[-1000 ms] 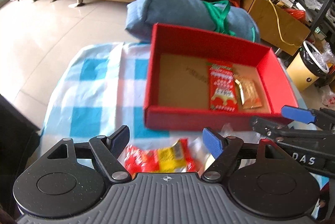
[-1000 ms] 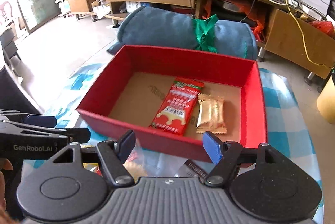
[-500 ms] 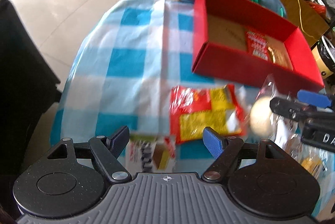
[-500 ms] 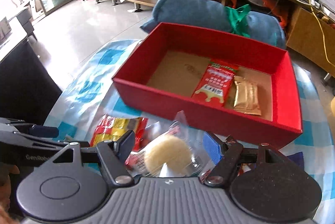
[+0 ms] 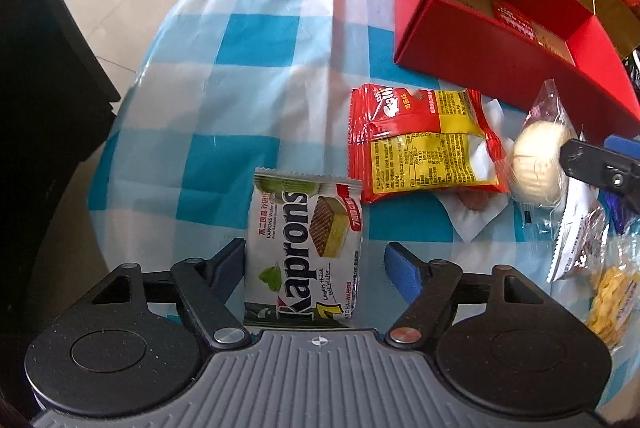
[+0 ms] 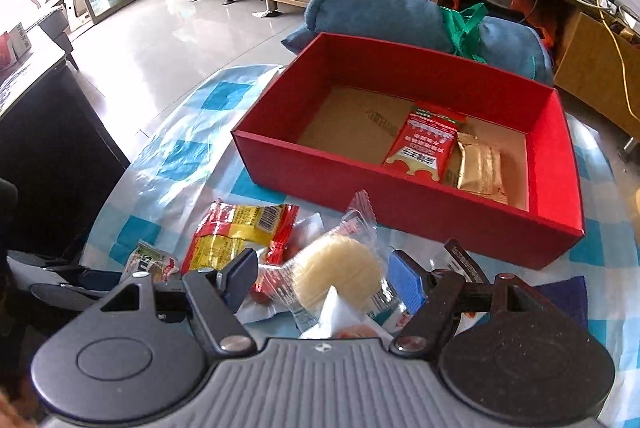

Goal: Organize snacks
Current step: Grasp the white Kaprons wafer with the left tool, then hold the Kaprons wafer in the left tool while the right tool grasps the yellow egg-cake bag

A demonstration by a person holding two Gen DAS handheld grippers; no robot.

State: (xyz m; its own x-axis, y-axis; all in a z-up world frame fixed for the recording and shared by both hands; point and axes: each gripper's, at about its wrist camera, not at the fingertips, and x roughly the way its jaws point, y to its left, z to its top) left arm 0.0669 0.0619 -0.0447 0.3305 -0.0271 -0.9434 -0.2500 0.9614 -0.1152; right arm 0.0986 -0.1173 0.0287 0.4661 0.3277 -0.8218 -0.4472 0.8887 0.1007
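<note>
Snacks mostly unsorted: two packets [image 6: 424, 148] in red box [image 6: 320, 168] at far side; wafer pack [image 5: 304, 248], red-yellow bag [image 5: 420, 144], bun [image 6: 336, 272] on tabletop [image 5: 256, 100]. Left tool [image 5: 316, 264] just narrowing around wafer pack, not gripping; right tool [image 6: 324, 276] half-open astride bun.

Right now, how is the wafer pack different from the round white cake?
The wafer pack is flat, rectangular and printed white and green; the round cake is a pale puffy ball in clear wrap. The wafer pack lies between the left gripper's fingers, the cake between the right gripper's. Both lie outside the red box.
</note>
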